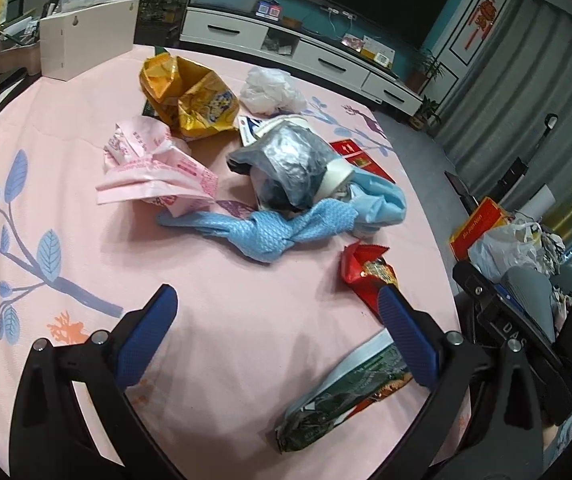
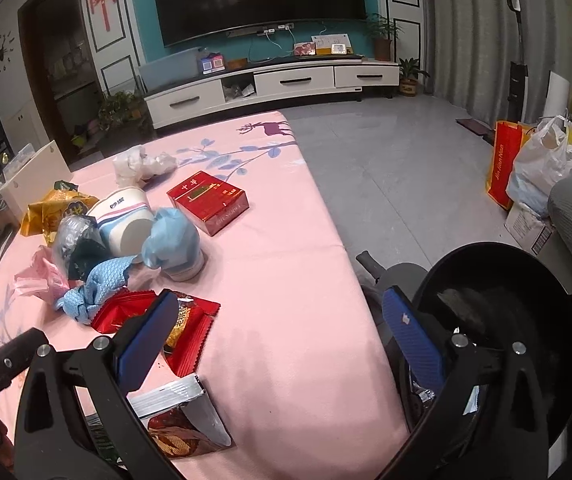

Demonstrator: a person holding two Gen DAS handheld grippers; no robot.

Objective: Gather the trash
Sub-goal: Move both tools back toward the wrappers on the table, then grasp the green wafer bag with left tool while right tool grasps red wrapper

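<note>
Trash lies on a pink tablecloth: a yellow snack bag, a pink wrapper, a grey foil bag, blue cloth, a white plastic bag, a red snack packet and a green foil packet. My left gripper is open and empty above the cloth, near the green packet. My right gripper is open and empty over the table's right edge, its left finger above the red packet. A black bin stands beside the table, under its right finger.
A red cigarette box, a white paper cup and a foil chip bag also lie on the table. A white box stands at the far left. Bags sit on the grey floor to the right.
</note>
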